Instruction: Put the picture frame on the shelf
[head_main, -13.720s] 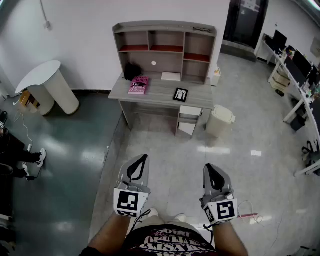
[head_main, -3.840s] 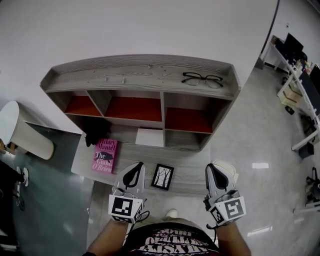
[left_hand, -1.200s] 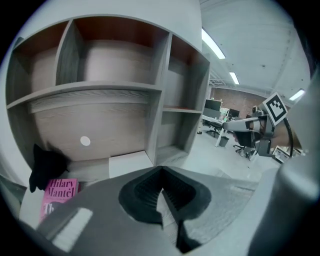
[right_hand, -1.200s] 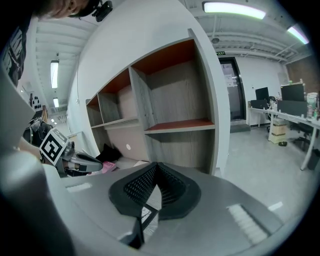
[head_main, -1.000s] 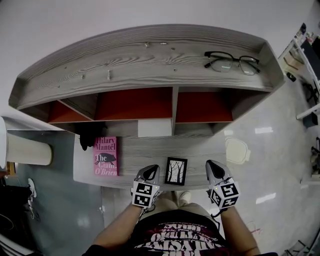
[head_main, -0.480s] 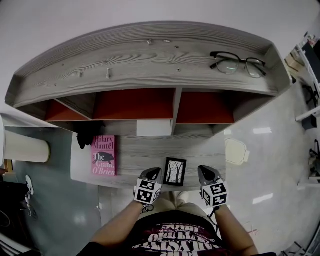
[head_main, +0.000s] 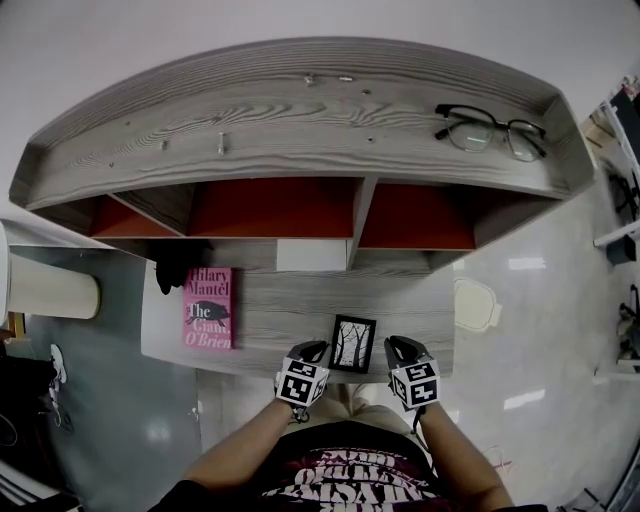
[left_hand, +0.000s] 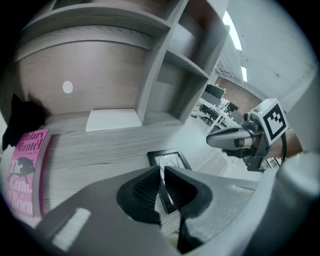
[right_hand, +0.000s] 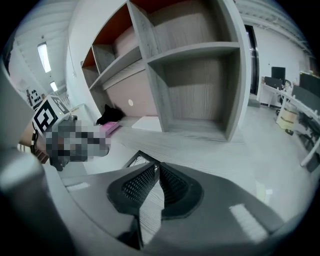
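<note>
Head view showed my left gripper (head_main: 311, 349) and right gripper (head_main: 397, 346) just beside the picture frame (head_main: 353, 342), one on each side. It lay flat near the bench's (head_main: 280, 300) front edge, below the shelf (head_main: 300, 140). Both pairs of jaws were pressed nearly together, pinching nothing.

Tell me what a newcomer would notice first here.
The picture frame lies flat at the front edge of the desk, between the left gripper and right gripper, both shut. A pink book lies left of it; eyeglasses rest atop the shelf unit, right.
</note>
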